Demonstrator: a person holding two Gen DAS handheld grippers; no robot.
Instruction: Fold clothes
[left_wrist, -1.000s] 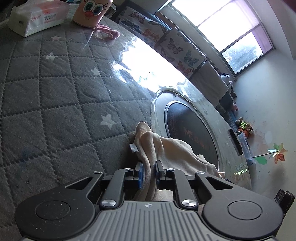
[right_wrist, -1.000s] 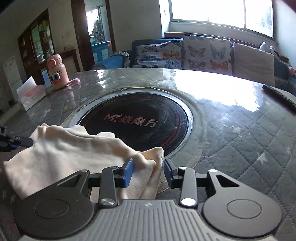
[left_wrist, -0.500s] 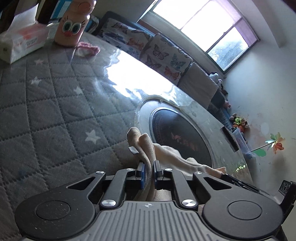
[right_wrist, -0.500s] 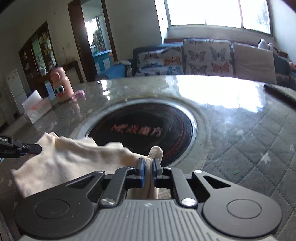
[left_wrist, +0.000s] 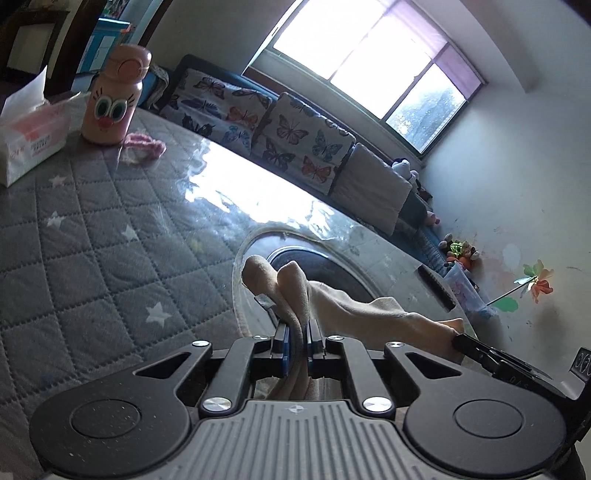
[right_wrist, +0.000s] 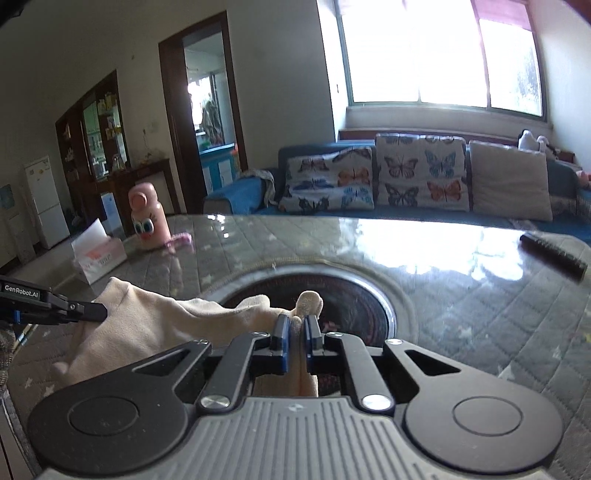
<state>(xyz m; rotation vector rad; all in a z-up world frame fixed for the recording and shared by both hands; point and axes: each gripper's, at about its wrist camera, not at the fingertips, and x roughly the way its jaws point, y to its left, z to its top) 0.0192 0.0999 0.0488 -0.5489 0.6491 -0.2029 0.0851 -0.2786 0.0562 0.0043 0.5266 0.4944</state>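
Hiding my view of its lower folds, cloth (left_wrist: 373, 314) above the hob (right_wrist: 354, 295), both grippers, left (left_wrist: 297, 341) and right (right_wrist: 295, 341), nearly closed, pinching it.

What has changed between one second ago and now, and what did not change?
The right gripper closed its jaws on the cream garment; before, they were open around its edge. Both grippers lifted the garment higher above the table. The left gripper stayed shut on the garment; the pink bottle and tissue box kept their places.

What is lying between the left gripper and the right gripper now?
In the right wrist view, only the cream garment spans from the left gripper to the right gripper; both are shut on it.
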